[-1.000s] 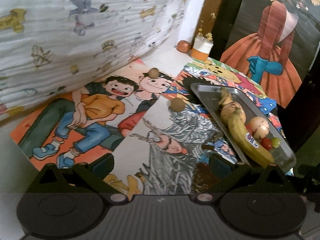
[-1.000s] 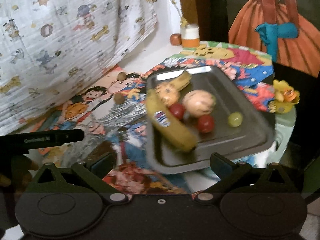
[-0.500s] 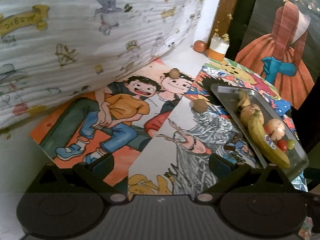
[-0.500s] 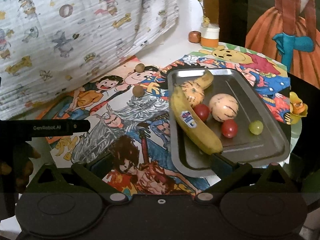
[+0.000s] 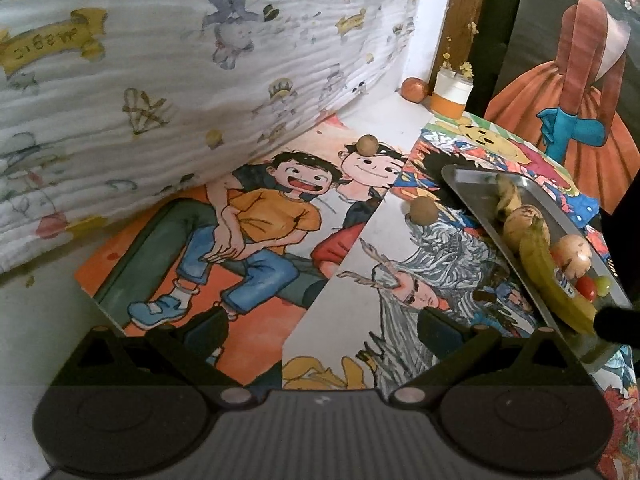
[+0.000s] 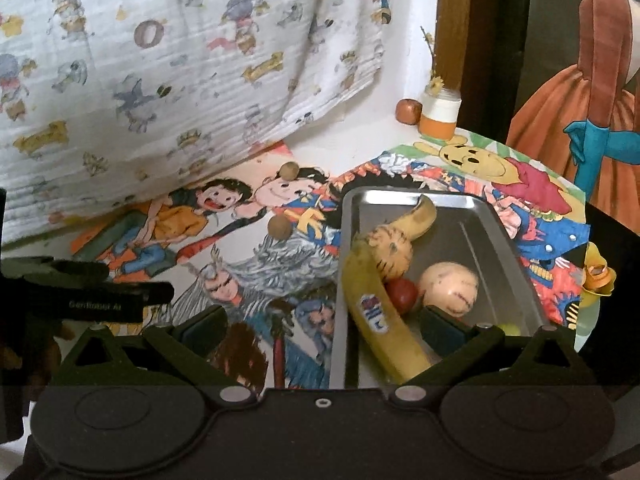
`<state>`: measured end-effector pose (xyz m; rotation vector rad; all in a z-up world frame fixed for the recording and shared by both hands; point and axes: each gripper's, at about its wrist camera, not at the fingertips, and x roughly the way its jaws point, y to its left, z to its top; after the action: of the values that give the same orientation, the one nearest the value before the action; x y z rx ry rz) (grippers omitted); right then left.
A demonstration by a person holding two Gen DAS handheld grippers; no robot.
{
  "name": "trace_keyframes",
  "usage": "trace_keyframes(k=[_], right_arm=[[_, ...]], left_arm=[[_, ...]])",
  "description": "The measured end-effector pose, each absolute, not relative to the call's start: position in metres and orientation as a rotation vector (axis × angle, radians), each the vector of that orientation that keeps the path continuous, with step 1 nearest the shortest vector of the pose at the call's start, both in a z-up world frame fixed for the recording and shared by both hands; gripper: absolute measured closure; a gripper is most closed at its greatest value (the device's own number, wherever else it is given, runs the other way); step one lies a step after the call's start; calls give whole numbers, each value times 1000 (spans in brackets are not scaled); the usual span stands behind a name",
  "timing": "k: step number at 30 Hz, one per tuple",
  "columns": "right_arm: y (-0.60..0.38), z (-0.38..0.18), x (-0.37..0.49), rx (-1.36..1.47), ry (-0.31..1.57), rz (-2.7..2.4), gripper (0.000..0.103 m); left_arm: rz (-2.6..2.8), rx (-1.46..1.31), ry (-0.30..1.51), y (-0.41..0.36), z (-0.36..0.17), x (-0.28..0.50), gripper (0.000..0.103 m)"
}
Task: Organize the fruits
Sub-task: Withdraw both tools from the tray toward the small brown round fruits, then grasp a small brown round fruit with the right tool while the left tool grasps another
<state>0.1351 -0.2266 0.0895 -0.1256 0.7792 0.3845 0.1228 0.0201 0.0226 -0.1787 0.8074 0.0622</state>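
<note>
The metal tray [image 6: 486, 216] serves as the landmark. Inside it lie a long banana [image 6: 376, 312] along the left wall, a shorter curved banana [image 6: 422, 216] toward the far end, a striped round fruit [image 6: 390, 254] between them, a pale round fruit [image 6: 450, 288] near the middle, a red cherry tomato [image 6: 402, 295] touching the long banana, and a green grape [image 6: 508, 328] at the near right, partly hidden. Left of the tray, outside it on the painted sheets [image 5: 256, 216], sit 2 small brown round fruits: 1 [image 5: 423, 210] just beside the tray's left wall, the other [image 5: 367, 145] farther off toward the cartoon cloth [image 5: 160, 60]

The right gripper [image 6: 322, 326] is spread wide and holds nothing; its right finger hangs over the near end of the tray, its left finger over the sheets. The left gripper [image 5: 322, 326] is likewise wide apart and empty, hovering over the sheets, left of the tray

The 2 stray brown fruits look light, firm and prone to rolling; a grip across the widest part, coming from above, seems safest. The long banana is probably soft, so its middle should be pinched gently. The tomato and grape look slippery and easy to crush
</note>
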Motion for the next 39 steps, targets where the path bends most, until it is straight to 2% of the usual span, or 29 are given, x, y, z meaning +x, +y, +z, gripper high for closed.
trace_keyframes(k=[8,18,25,34,39], right_arm=[[-219,98,158,-197,781,430,1],[-198,148,240,-153,821,592,1],[-170,134,306,-143,920,661,1],[-144,81,378,-111,1026,670,15],[-131,57,406,-71,1059,657,24]], left_arm=[[16,-37,764,8,29,140,0],[-143,133,661,-14,32,182,0],[-238,180,647,-27,19,207,2],[-278,123,668,-27,7,231,23],[-310,62,707,-27,0,245,41]])
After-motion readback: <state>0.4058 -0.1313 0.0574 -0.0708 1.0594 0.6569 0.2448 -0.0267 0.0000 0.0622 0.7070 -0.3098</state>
